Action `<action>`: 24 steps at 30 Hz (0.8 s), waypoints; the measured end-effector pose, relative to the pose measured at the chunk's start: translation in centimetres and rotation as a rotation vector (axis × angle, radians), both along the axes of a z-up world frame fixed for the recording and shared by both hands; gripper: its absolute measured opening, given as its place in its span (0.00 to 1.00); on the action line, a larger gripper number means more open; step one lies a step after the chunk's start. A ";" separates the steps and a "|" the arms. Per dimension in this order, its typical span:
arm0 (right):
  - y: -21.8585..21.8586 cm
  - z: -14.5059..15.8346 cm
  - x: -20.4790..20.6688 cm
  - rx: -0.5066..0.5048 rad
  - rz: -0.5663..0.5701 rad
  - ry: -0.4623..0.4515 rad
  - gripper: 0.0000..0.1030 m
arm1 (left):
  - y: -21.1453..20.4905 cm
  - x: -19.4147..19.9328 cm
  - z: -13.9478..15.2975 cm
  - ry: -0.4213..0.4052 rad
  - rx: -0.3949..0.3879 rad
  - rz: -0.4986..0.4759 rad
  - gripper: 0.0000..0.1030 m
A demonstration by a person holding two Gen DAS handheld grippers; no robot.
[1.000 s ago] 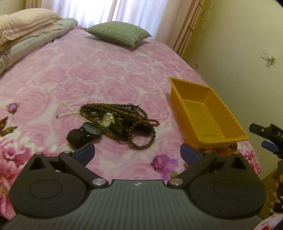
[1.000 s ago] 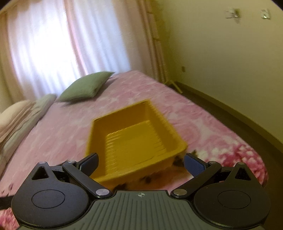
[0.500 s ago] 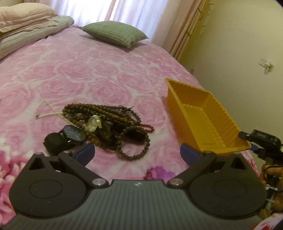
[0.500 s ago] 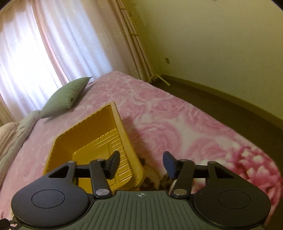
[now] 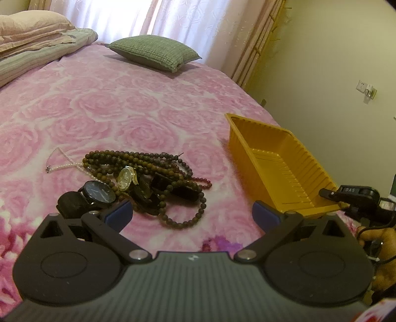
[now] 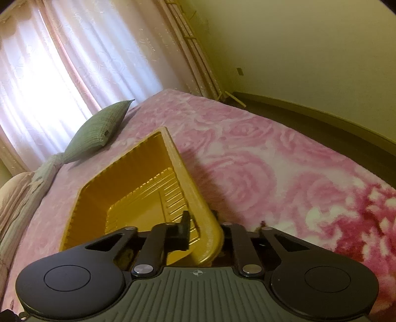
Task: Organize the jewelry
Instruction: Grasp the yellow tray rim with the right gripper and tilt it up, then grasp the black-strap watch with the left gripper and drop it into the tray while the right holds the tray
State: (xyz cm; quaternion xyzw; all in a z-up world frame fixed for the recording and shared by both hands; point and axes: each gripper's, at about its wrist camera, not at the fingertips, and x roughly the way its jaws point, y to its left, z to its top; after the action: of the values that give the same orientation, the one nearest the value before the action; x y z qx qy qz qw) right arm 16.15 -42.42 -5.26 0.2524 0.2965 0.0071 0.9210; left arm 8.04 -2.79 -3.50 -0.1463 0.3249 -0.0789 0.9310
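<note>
Pink roses cover the bedspread (image 5: 138, 104) that carries everything, and it is the biggest thing in front of me. A green pillow (image 5: 156, 52) lies at its far edge under the curtains (image 5: 188, 22), with folded blankets (image 5: 32, 49) at the far left corner. The yellow tray (image 5: 279, 163) sits near the right edge of the bed, tilted, with nothing in it. My right tongs (image 6: 205, 223) are pinched on its near corner: one finger is inside the tray against the wall and the other is outside the rim, so the wall is clamped between them. My left tongs (image 5: 190, 213) hang over the near part of the bed, spread wide with nothing between them. Just beyond them, toward the middle of the bed and well apart from the tray, lies the jewelry heap: strands of brown beads (image 5: 148, 163) tangled together, a black watch (image 5: 99, 193) at the near left of the heap, a gold watch (image 5: 126, 178) on top, a thin pearl chain (image 5: 61, 163) trailing off to the left, and a few red beads (image 5: 205, 183) on the right side.
</note>
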 end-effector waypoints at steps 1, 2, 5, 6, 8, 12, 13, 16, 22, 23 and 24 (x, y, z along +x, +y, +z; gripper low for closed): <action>0.2 0.2 0.0 -0.015 -0.001 0.000 0.11 | 0.0 0.0 0.0 0.001 0.003 0.000 0.99; 0.3 0.4 0.0 -0.024 -0.004 -0.001 0.10 | 0.1 0.0 0.0 0.003 0.007 -0.001 0.99; 1.1 1.2 -0.4 -0.080 -0.008 -0.008 0.10 | 0.4 -0.2 0.0 0.013 0.012 0.005 0.99; 1.5 1.7 -0.7 -0.110 -0.010 -0.013 0.09 | 0.6 -0.3 0.0 0.012 0.013 0.007 0.99; 2.1 2.4 -1.2 -0.152 -0.007 -0.022 0.08 | 0.8 -0.5 0.2 0.006 0.024 0.012 0.98; 4.3 4.1 -2.7 -0.273 0.006 -0.061 0.07 | 1.7 -0.7 0.2 0.010 0.043 0.015 0.96; 4.8 4.4 -3.0 -0.298 0.010 -0.068 0.07 | 1.9 -0.8 0.2 0.010 0.048 0.017 0.96; 6.3 5.4 -3.9 -0.369 0.016 -0.099 0.07 | 2.7 -1.2 0.1 0.001 0.085 0.017 0.94; 8.4 6.5 -4.8 -0.468 0.043 -0.139 0.07 | 5.1 -1.3 -0.5 -0.006 0.158 0.034 0.87; 8.7 6.7 -4.9 -0.477 0.045 -0.140 0.07 | 5.7 -1.1 -0.7 -0.006 0.175 0.033 0.86; 8.8 6.7 -4.9 -0.482 0.046 -0.141 0.07 | 6.0 -1.0 -0.8 -0.007 0.192 0.033 0.83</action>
State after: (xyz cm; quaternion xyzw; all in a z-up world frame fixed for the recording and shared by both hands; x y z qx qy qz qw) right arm 11.25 -33.59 1.43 0.0178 0.2304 -0.0255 0.9726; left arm 7.02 3.23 -4.34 -0.0611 0.3252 -0.0327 0.9431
